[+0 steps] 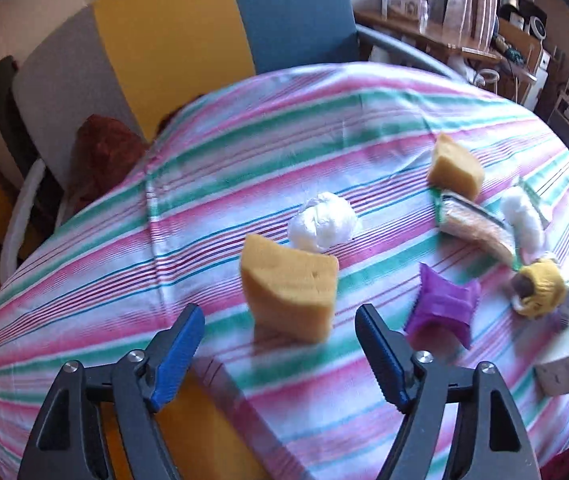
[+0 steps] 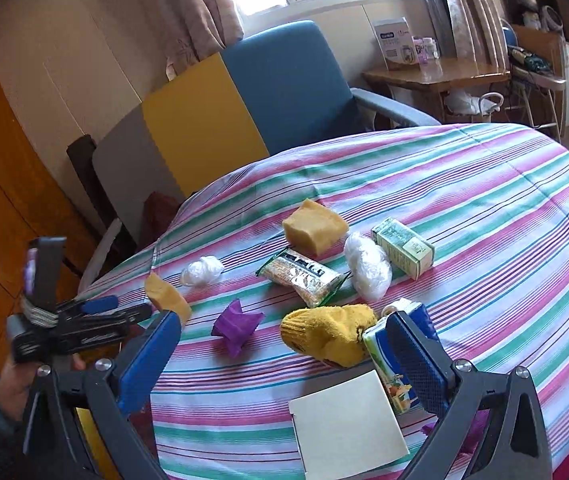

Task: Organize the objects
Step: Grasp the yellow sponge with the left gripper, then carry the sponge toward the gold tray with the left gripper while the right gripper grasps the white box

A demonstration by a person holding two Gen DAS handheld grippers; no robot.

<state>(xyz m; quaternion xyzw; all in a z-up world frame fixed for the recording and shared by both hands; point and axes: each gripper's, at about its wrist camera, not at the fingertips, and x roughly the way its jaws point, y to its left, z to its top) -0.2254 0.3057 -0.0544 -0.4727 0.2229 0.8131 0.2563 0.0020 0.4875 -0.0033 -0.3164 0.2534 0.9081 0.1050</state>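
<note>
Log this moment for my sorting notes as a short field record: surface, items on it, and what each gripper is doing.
surface: table under a striped cloth
sponges: near sponge ahead of the left gripper; far sponge beyond the snack packet
plastic wads: small wad; large wad beside the green carton
other items: purple wrapper, yellow sock, blue carton, white card
left gripper: open, holds nothing
right gripper: open, holds nothing
</note>
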